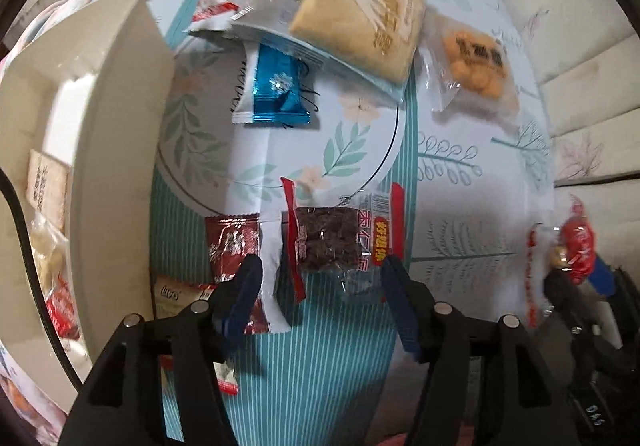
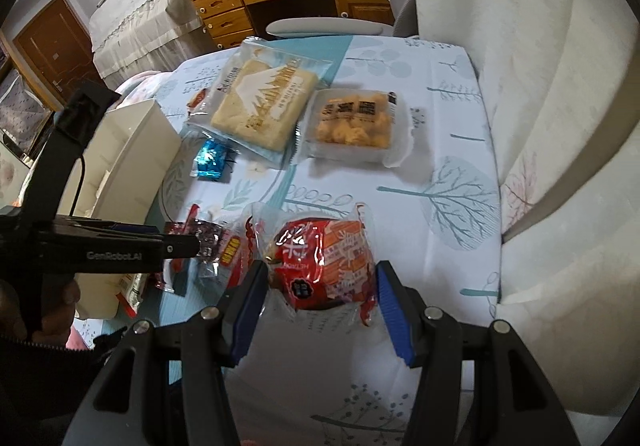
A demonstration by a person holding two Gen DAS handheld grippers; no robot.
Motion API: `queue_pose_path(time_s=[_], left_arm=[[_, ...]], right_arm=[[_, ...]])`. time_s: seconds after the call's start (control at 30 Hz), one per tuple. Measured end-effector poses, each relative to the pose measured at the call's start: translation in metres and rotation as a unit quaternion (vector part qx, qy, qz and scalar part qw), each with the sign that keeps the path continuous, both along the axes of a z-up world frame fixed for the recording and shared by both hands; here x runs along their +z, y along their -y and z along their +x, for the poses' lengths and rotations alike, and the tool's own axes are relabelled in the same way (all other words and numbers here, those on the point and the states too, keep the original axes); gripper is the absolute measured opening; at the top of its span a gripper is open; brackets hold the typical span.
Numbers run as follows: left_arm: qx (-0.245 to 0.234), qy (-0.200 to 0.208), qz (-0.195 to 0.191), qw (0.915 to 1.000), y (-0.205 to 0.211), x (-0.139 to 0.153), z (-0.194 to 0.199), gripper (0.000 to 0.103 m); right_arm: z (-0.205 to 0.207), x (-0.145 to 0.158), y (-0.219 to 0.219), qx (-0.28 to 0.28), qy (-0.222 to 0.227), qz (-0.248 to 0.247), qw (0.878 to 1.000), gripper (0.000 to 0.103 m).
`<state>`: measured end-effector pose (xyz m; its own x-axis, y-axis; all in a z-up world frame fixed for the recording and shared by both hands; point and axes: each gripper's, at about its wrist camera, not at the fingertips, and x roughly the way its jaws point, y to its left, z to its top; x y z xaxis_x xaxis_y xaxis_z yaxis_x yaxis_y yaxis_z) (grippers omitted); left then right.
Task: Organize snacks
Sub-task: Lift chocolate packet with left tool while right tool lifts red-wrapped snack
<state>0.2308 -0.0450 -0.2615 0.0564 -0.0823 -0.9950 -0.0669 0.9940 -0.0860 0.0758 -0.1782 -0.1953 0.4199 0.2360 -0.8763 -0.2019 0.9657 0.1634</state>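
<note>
Your left gripper (image 1: 320, 278) hangs open over the dark date pack (image 1: 328, 242) on the table (image 1: 460, 206), pads clear of it. Your right gripper (image 2: 320, 286) clamps the red snack (image 2: 320, 262). A few packs sit in the white organizer (image 1: 116, 166) at left; bread pack (image 2: 260, 102), orange puffs (image 2: 352, 122), blue candy (image 2: 210, 162) remain outside.

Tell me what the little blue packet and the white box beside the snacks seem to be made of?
Blue packet: probably metallised foil film, since it glints and has crimped, zigzag-cut ends. White box: looks like smooth, rigid plastic with a soft sheen, though coated board can't be ruled out.
</note>
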Motion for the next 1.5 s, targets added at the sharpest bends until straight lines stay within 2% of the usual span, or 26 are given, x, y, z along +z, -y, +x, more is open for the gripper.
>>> queue_pose_path(time_s=[0.2,0.37,0.47,0.7,0.8,0.87,0.9,1.0,1.07,1.17,1.5], left_arm=[[-0.015,-0.034,0.035,0.9987,0.006,-0.025,0.015,0.063],[-0.026,-0.052,0.047,0.9972,0.01,-0.037,0.022,0.064],[-0.029,-0.054,0.055,0.9966,0.013,-0.042,0.03,0.07],[-0.038,-0.055,0.058,0.9961,0.024,-0.051,0.044,0.071],[-0.036,-0.055,0.052,0.9965,0.026,-0.051,0.048,0.065],[-0.038,-0.054,0.053,0.9964,0.035,-0.05,0.05,0.053],[-0.039,-0.053,0.052,0.9965,0.037,-0.049,0.049,0.051],[-0.03,-0.049,0.048,0.9971,0.038,-0.048,0.049,0.045],[-0.014,-0.048,0.033,0.9982,0.032,-0.046,0.047,0.041],[0.001,-0.05,0.019,0.9986,0.027,-0.046,0.046,0.04],[0.003,-0.063,0.002,0.998,0.028,-0.037,0.025,0.04]], right_arm=[[0.002,-0.007,0.016,-0.014,-0.013,0.002,1.0,0.055],[0.005,-0.013,0.029,-0.024,-0.024,0.006,0.999,0.055],[0.006,-0.016,0.033,-0.026,-0.03,0.01,0.999,0.055],[0.009,-0.02,0.038,-0.029,-0.037,0.018,0.999,0.055],[0.009,-0.021,0.04,-0.031,-0.038,0.02,0.999,0.055],[0.009,-0.021,0.04,-0.034,-0.039,0.021,0.998,0.055],[0.009,-0.021,0.041,-0.034,-0.039,0.022,0.998,0.055],[0.01,-0.021,0.041,-0.036,-0.038,0.023,0.998,0.055],[0.01,-0.021,0.041,-0.037,-0.038,0.025,0.998,0.055],[0.009,-0.02,0.04,-0.035,-0.036,0.025,0.998,0.055],[0.003,-0.014,0.035,-0.032,-0.026,0.026,0.999,0.055]])
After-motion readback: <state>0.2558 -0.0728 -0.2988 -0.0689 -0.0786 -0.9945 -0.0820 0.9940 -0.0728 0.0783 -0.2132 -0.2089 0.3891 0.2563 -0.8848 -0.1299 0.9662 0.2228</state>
